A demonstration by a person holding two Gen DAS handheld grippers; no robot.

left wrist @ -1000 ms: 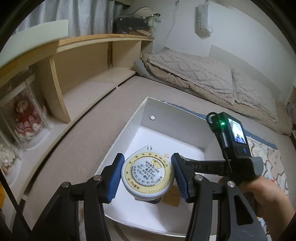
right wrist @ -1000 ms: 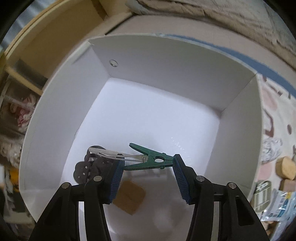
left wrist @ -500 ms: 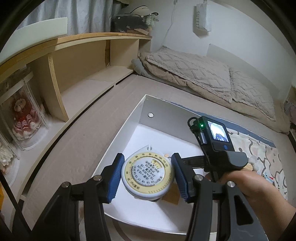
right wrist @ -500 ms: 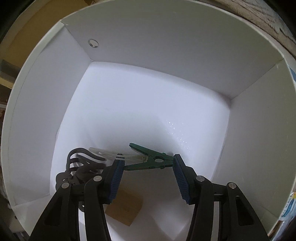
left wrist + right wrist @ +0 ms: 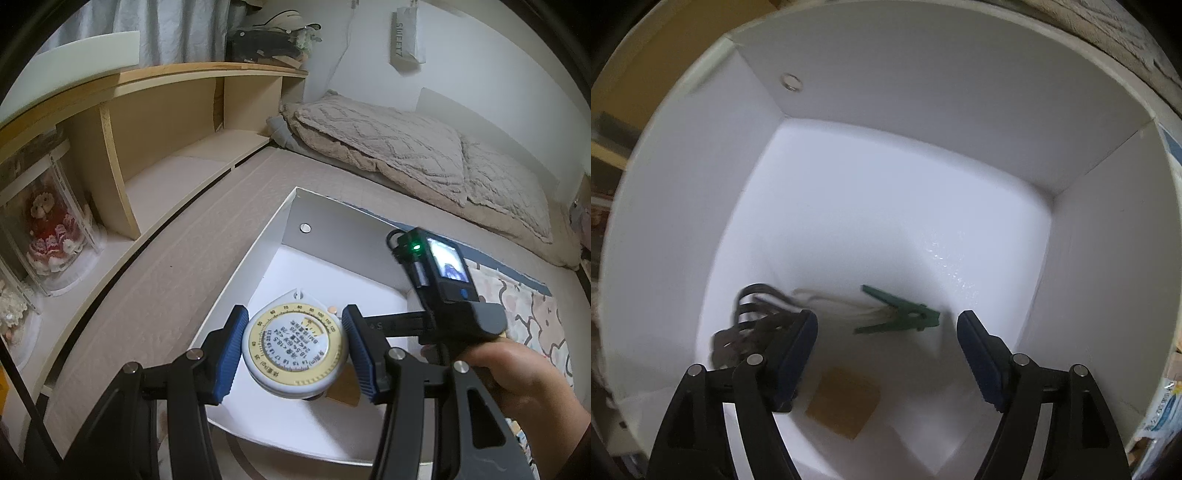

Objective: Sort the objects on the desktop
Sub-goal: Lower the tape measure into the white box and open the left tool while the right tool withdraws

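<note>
Blue-padded, the left gripper (image 5: 292,345) is clamped on a round tape measure (image 5: 295,350), held above the white box (image 5: 258,251); the right gripper (image 5: 886,345) points down into that box, its jaws opening, pads clear of the green clothespin (image 5: 901,314), which looks blurred, perhaps dropping, between them; a dark hair claw (image 5: 750,317) and tan square (image 5: 844,400) lie on the floor of the box.

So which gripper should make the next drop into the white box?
Left. The left gripper is shut on the round tape measure above the white box. The right gripper is opening, the green clip already clear of its pads.
</note>
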